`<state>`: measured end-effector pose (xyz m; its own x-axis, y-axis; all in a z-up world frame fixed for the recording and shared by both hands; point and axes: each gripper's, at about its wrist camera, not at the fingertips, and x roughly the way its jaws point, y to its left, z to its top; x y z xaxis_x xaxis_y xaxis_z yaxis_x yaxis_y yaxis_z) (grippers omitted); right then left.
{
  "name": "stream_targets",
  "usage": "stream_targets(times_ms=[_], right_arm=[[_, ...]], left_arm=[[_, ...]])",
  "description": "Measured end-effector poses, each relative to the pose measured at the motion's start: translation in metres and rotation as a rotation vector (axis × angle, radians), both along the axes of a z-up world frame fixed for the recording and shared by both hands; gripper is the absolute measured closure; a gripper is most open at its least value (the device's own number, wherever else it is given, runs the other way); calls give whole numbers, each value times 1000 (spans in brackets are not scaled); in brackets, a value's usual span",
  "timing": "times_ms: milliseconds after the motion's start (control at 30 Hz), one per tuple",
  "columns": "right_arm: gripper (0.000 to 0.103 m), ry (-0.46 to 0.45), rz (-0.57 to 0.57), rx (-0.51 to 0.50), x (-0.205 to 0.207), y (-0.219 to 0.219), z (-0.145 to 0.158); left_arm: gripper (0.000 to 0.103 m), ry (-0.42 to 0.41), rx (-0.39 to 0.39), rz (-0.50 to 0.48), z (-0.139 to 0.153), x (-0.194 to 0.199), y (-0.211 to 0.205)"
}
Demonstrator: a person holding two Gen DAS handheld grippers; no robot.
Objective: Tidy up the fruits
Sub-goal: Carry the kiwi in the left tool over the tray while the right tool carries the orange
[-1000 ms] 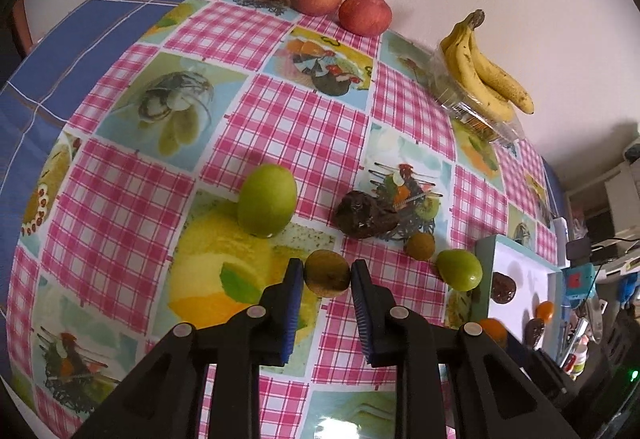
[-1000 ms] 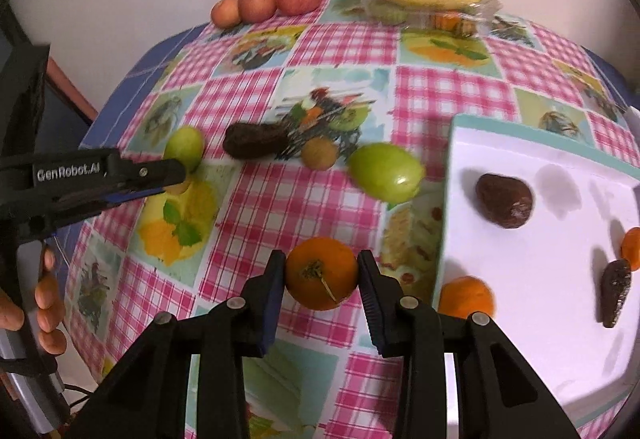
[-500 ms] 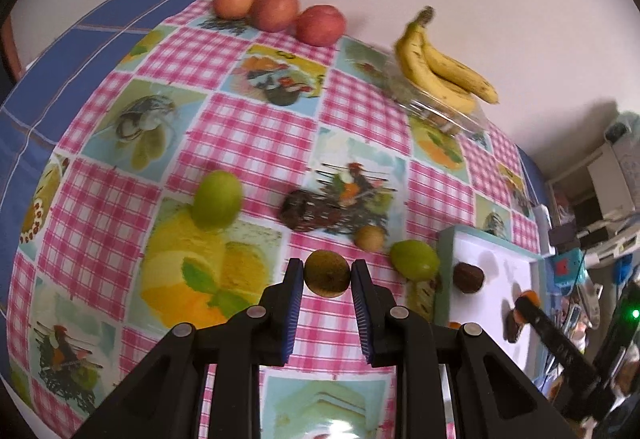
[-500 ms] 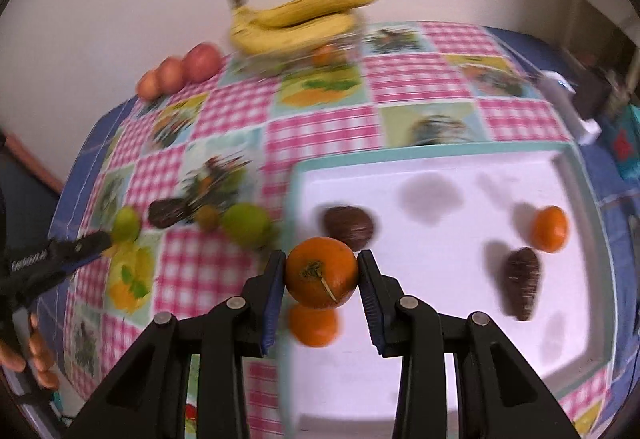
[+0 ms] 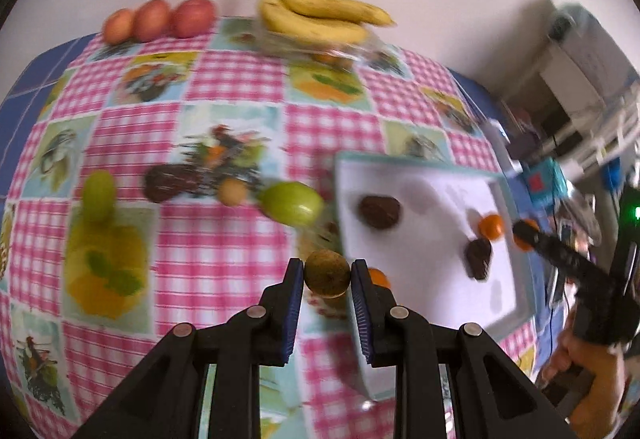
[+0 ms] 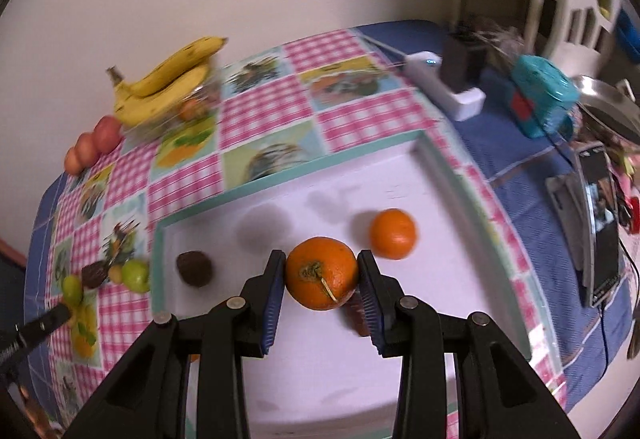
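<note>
The right gripper (image 6: 322, 279) holds an orange (image 6: 321, 273) between its fingers, at frame centre above the white tray (image 6: 472, 195). The left gripper (image 5: 326, 275) pinches a kiwi (image 5: 327, 273) low centre, just short of the tray's near edge. Both fruits look firm yet bruisable (round skins may roll), so gripping across the widest part seems safest. On the tray I count two more oranges and two dark fruits. On the counter (image 5: 224, 239) lie two green fruits, one dark one, one small brown one, three apples (image 5: 156, 19) and one banana bunch (image 5: 320, 15).
</note>
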<state>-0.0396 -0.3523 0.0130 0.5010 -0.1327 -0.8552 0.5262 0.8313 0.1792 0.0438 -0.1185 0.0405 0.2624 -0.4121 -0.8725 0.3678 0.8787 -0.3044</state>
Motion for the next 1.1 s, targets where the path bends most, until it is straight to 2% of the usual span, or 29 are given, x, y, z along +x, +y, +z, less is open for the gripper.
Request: stream_targets(times_ms=[200,467,867,1100], right_arm=[[65,-4,-53,13,-13,-24,1],[65,5,-65,22,-21,-31,-3],[65,87,-77,78,-18,-41,-37],[65,126,-77,102,-17,-42,-54]], left_arm=[[77,12,32,-76,-8,-19,-36],[77,37,92,-140,-27,-37,-66],[77,122,147,-127,-64,-40,-75],[77,116,145,-135,-66,-42,-77]])
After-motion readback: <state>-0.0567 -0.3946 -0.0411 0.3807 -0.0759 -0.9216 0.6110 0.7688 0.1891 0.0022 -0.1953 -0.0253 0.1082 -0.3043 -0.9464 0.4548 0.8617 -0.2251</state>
